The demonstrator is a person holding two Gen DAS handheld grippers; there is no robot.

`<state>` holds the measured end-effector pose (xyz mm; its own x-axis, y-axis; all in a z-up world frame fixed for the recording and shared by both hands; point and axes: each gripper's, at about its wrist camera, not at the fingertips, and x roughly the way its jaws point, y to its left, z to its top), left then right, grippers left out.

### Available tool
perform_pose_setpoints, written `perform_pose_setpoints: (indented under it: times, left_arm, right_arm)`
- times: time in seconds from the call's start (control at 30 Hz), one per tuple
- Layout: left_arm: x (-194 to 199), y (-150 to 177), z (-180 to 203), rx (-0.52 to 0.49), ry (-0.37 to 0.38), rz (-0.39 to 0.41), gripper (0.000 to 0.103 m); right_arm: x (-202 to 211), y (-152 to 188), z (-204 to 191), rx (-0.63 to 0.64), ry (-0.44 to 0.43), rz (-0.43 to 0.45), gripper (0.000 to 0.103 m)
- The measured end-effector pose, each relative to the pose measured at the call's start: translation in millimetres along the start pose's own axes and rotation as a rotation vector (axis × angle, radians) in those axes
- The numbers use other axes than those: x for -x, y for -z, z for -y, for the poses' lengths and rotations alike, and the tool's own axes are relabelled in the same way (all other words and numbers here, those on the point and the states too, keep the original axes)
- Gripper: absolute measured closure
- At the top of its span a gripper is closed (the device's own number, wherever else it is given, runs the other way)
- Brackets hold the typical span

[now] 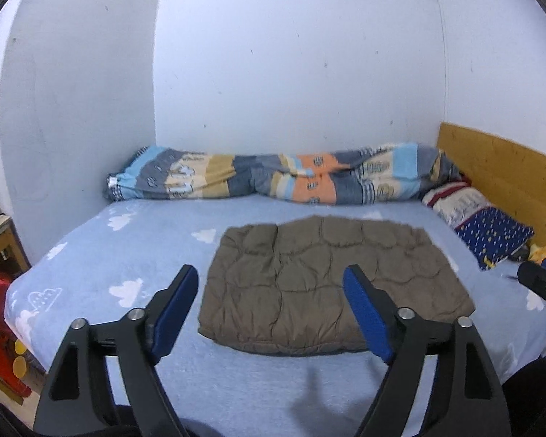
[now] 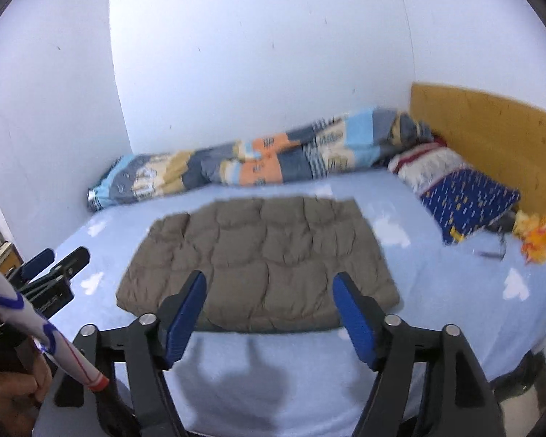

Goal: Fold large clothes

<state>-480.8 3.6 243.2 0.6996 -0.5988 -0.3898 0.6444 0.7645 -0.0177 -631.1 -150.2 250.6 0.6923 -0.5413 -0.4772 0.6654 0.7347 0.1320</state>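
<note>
A bed (image 1: 91,255) under a pale blue sheet carries a folded brown quilted jacket (image 1: 331,284) at its middle; above the near edge, left gripper (image 1: 271,284) and right gripper (image 2: 269,287) hover, fingers spread, holding nothing.

Both wrist views above bed (image 1: 91,255) edge, facing wall, sharing folded jacket (image 1: 327,284)

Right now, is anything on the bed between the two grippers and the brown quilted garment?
Nothing visible. The left gripper and right gripper are both open and empty, with only bare sheet before the brown garment. The rolled quilt and pillows lie beyond it.
</note>
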Motion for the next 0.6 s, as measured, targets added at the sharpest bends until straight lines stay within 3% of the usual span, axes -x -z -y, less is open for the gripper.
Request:
perform_pose_setpoints:
  times: [0.07, 0.2, 0.43, 0.6]
  left_arm:
    - [8, 1, -1, 0.001, -0.004, 0.019, 0.015]
    - [5, 7, 3, -0.009, -0.035, -0.002, 0.012]
    - [-10, 17, 3, -0.013, -0.185, -0.025, 0.01]
    - [-19, 21, -1, -0.008, -0.181, -0.057, 0.01]
  right_arm:
    - [15, -6, -9, 0.016, 0.014, 0.044, 0.015]
    - [20, -4, -25, 0.057, 0.071, 0.094, 0.011]
    - [-2, 6, -32, 0.103, 0.136, 0.053, 0.01]
    - [-10, 9, -33, 0.129, 0.168, 0.042, 0.01]
